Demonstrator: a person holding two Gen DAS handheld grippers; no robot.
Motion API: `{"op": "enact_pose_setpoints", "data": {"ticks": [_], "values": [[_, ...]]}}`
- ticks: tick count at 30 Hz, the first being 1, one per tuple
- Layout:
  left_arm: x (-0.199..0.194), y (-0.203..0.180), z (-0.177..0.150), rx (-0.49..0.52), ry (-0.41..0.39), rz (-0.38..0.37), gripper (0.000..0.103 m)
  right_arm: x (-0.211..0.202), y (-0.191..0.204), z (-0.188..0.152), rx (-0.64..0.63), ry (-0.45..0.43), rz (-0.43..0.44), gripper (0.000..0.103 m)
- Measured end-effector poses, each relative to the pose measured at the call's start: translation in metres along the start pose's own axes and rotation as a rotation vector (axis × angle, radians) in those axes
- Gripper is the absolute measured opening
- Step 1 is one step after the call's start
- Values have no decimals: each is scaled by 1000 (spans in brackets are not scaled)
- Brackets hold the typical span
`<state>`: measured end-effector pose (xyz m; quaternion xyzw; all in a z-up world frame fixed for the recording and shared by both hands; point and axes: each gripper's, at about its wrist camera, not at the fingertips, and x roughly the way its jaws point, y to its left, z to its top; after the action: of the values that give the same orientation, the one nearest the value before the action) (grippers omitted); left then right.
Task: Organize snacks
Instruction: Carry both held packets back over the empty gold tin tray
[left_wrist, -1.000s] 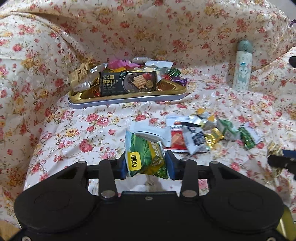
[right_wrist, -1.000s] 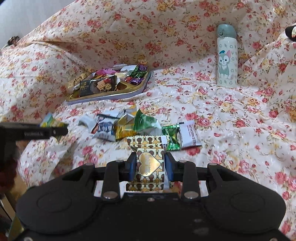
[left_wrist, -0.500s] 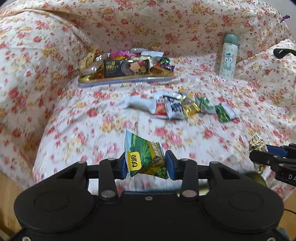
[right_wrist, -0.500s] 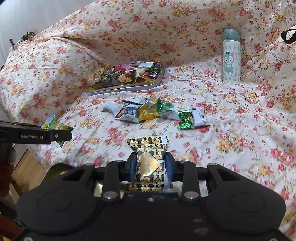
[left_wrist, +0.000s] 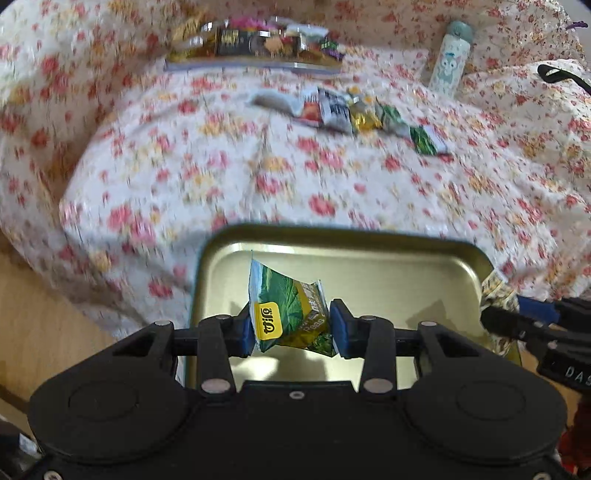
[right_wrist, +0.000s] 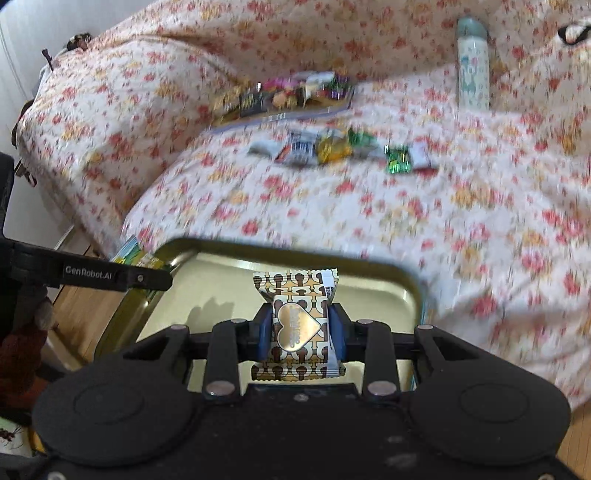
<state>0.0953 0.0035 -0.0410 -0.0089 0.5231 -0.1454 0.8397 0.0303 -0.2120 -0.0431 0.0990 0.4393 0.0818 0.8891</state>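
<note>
My left gripper (left_wrist: 291, 326) is shut on a green and yellow snack packet (left_wrist: 286, 312) and holds it above an empty gold tin tray (left_wrist: 388, 273) in front of the sofa. My right gripper (right_wrist: 299, 332) is shut on a brown and gold heart-print packet (right_wrist: 297, 325) above the same tray (right_wrist: 221, 280). The right gripper also shows at the right of the left wrist view (left_wrist: 524, 317). Several loose snack packets (left_wrist: 354, 112) lie in a row on the floral sofa seat (right_wrist: 332, 147).
A second tray full of snacks (left_wrist: 255, 46) rests at the back of the sofa (right_wrist: 288, 98). A pale bottle with a cartoon print (left_wrist: 448, 59) stands at the back right (right_wrist: 472, 66). Wooden floor (left_wrist: 37, 314) lies left of the tin.
Both grippers have pulled back from the sofa with their packets. The empty gold tin has come into view beneath them.
</note>
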Motion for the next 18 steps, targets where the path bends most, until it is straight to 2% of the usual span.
{"op": "enact_pose_setpoints", "data": {"ticks": [10,18], "values": [[10,-2,-30,-27,124,-63,48,-2,-2,-27,31,93,-8,34],[14,-11,-41,16,123,-33,49,4,-5,-35,31,116,-29,34]]}}
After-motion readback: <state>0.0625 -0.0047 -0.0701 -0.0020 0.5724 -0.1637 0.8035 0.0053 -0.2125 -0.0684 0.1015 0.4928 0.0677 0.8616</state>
